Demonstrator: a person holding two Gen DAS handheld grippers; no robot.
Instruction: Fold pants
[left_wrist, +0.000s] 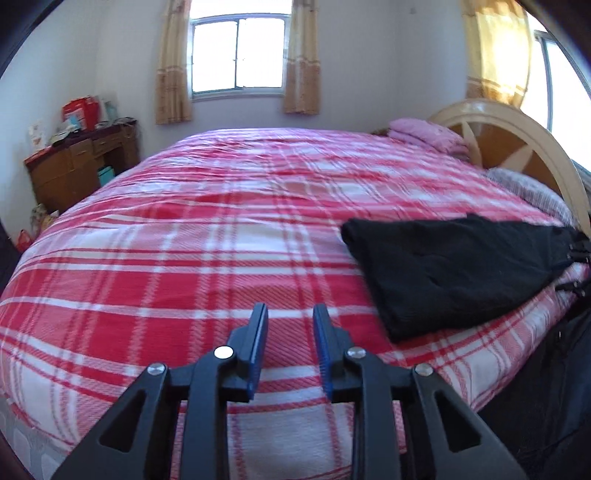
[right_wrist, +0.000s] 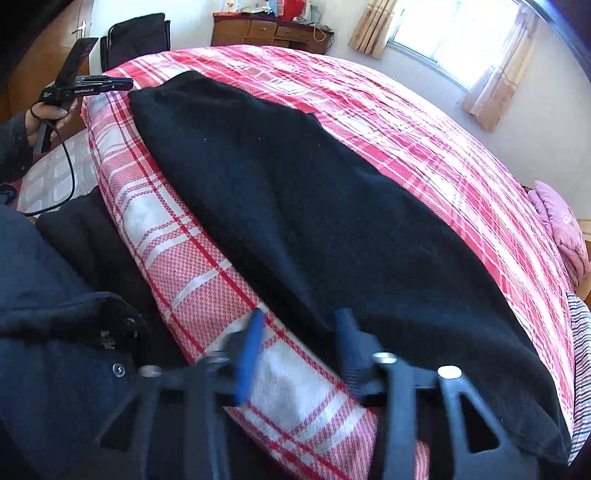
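Bed (left_wrist: 221, 221) under a red-and-white plaid cover fills the room's centre. Beyond its far edge: a bright window (left_wrist: 238, 55) in a pale wall, flanked by tan curtains (left_wrist: 173, 74). Left of the bed, a brown wooden dresser (left_wrist: 81, 162) with clutter on top. Right of the bed, a curved cream headboard (left_wrist: 517, 140); folded pink bedding (left_wrist: 428, 136) lies on the bed near it. Daylight only.

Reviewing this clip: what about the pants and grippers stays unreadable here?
- Pants waistband or leg ends: right wrist view, lower edge cut off by the frame; plain black hides any folds.
- Right gripper: right wrist view, motion blur; contact with the pants unclear.
- Pants right end: left wrist view, cut off at the edge.
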